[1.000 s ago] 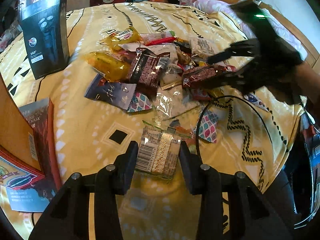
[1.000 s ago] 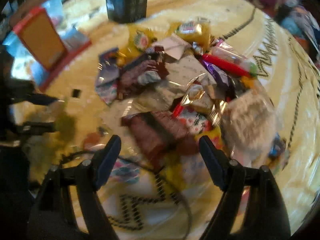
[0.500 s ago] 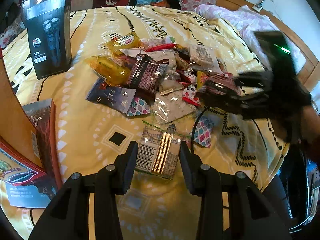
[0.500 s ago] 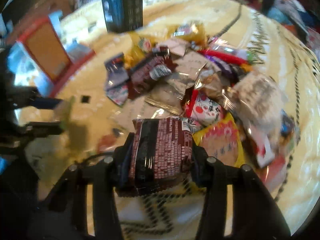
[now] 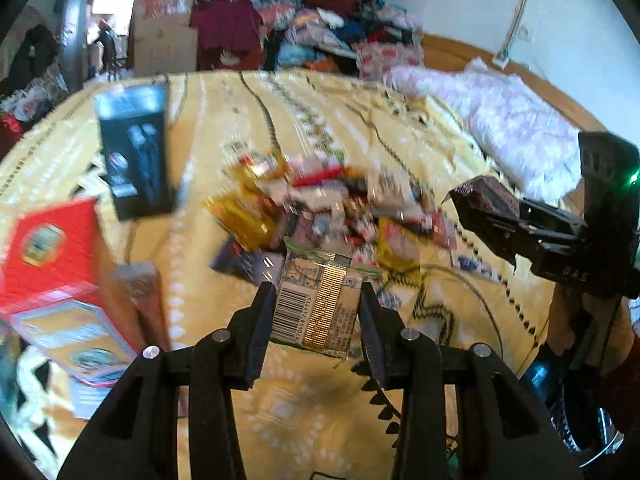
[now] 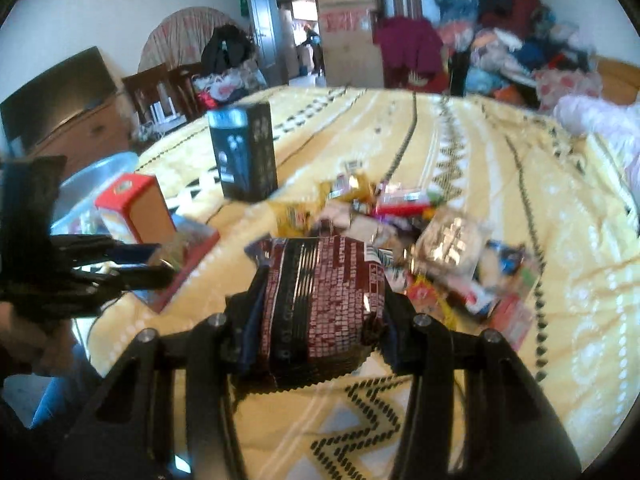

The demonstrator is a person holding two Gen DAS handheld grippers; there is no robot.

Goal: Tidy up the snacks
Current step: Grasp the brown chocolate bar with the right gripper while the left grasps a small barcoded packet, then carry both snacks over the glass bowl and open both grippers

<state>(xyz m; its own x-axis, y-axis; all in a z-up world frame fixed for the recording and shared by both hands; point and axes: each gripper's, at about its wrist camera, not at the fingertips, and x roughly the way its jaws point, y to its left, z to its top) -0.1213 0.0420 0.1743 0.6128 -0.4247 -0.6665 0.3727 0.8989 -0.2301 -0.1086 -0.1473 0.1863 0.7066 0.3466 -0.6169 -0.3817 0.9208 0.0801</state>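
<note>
Snack packets are being held in both tools above the yellow patterned bedspread (image 5: pixel 200 128). A small pale rectangular packet with a barcode and a gold foil strip (image 5: pixel 318 306) is being pinched between the black fingers of the left gripper (image 5: pixel 318 320), clear of the bedspread and nearer the camera than the heap of mixed loose snack wrappers (image 5: pixel 332 208) lying mid-bedspread. A dark maroon crinkled packet covered in small white print (image 6: pixel 320 300) is being squeezed at its sides by the right gripper (image 6: pixel 320 320), whose jaws have just been closing on it; it too is being held off the bedspread, on the near side of the same heap (image 6: pixel 400 216). In the left wrist view the right gripper (image 5: pixel 496 216) is seen to the right of the heap, with the maroon packet (image 5: pixel 486 196) jutting from its tip. A tall black upright carton (image 5: pixel 134 152) is standing left of the heap, and a red and orange box (image 5: pixel 52 248) is placed further left, close to the bedspread's edge. Piled clothes (image 5: pixel 340 36) are being glimpsed beyond the bedspread's far side.
</note>
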